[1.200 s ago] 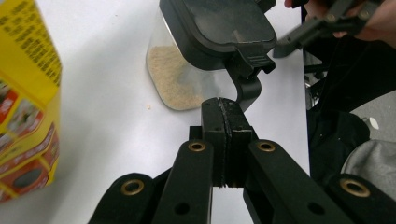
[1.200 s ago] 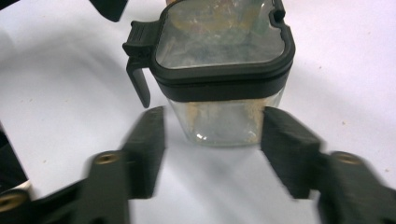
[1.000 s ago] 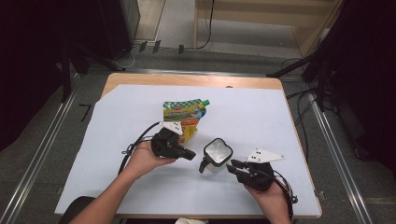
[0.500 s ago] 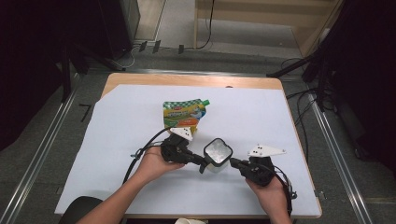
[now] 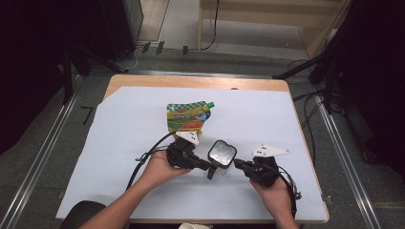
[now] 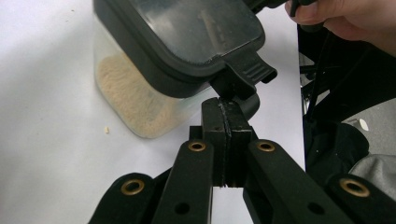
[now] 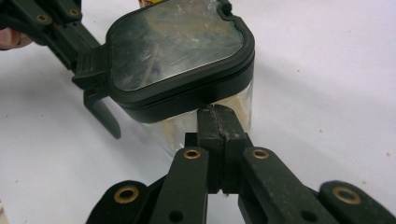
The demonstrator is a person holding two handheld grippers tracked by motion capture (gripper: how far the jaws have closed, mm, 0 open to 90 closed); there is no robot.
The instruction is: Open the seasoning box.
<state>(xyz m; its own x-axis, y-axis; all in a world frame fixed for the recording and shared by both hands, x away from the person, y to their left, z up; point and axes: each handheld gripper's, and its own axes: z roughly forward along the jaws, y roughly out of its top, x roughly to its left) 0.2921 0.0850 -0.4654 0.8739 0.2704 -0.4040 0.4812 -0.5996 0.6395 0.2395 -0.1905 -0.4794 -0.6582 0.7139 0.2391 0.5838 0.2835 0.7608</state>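
A clear container (image 5: pixel 222 153) with a black lid (image 7: pixel 177 51) stands on the white sheet, with beige powder (image 6: pixel 126 93) in its bottom. My left gripper (image 6: pixel 225 105) is shut with nothing between its pads. Its tip sits just under the lid's black latch tab (image 6: pixel 250 70). My right gripper (image 7: pixel 217 112) is also shut and holds nothing. Its tip rests against the container's clear wall just below the lid rim. In the high view the left gripper (image 5: pixel 203 164) comes at the container from the left and the right gripper (image 5: pixel 237 163) from the right.
A green and yellow spout pouch (image 5: pixel 187 117) lies flat behind the container. The white sheet (image 5: pixel 119 143) covers most of the wooden table (image 5: pixel 191 82). A few crumbs (image 6: pixel 107 130) lie near the container. The left gripper's cable (image 5: pixel 148 155) loops to the left.
My left hand has moved right and toward the front, bringing its gripper tip to the container's latch. My right gripper has edged up to the container's other side.
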